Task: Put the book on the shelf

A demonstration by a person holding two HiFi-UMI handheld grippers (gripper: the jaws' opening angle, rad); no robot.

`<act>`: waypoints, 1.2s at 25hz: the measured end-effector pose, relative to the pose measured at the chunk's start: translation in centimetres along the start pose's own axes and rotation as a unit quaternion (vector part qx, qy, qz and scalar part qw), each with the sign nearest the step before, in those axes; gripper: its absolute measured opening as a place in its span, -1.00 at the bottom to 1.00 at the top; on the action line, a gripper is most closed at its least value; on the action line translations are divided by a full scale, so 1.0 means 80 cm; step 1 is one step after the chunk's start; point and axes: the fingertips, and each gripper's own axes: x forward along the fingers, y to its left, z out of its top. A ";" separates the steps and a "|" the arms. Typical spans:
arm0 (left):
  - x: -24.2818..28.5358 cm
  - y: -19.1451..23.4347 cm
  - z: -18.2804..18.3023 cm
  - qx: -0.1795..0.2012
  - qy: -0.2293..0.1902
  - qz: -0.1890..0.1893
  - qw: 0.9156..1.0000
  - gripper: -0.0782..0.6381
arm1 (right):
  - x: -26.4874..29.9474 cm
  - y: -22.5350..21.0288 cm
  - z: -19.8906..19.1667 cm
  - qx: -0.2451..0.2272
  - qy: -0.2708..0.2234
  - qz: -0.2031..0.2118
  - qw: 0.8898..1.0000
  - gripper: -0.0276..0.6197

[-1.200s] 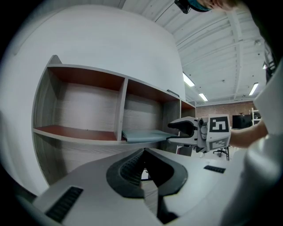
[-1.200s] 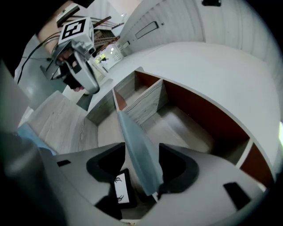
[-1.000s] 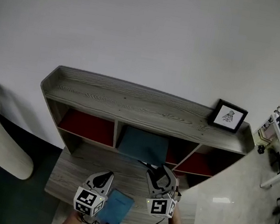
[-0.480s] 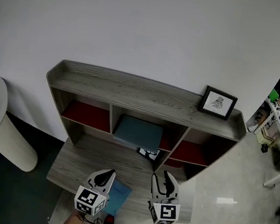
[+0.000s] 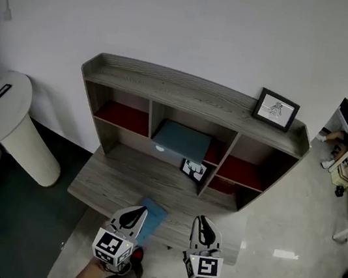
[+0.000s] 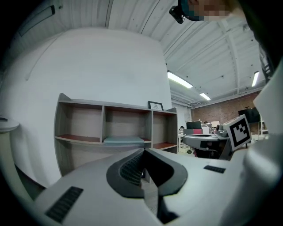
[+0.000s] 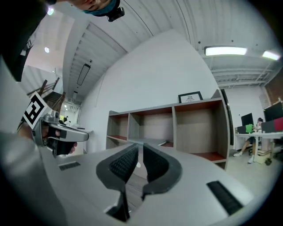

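Book to move: a blue book (image 5: 151, 217) lies flat on the desk (image 5: 114, 178) in front of the shelf (image 5: 194, 99), just beside the left gripper (image 5: 138, 212).
Shelf, middle compartment: a second book (image 5: 181, 140) lies flat there.
Left gripper: jaws together, empty.
Right gripper (image 5: 204, 223): jaws have just been closing, now a thin slit with nothing between.
Doing it well: we judge it best to open wide, take the book by its near edge and carry it level.
Room: the shelf's side compartments are free; we mind the dividers (image 5: 150, 116) and the small card (image 5: 193, 169) under the shelf's middle compartment.
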 end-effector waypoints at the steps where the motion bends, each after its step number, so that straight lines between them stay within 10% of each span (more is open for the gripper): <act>1: -0.009 -0.008 -0.001 0.001 -0.001 0.003 1.000 -0.77 | -0.010 0.003 0.000 0.003 0.002 0.003 1.000 -0.75; 16: -0.132 -0.079 -0.030 0.020 0.011 0.071 0.997 -0.77 | -0.111 0.100 -0.021 -0.036 0.017 0.097 0.995 -0.82; 30: -0.200 -0.009 -0.105 -0.014 0.060 0.131 0.989 -0.77 | -0.075 0.200 -0.074 -0.050 0.057 0.168 0.983 -0.82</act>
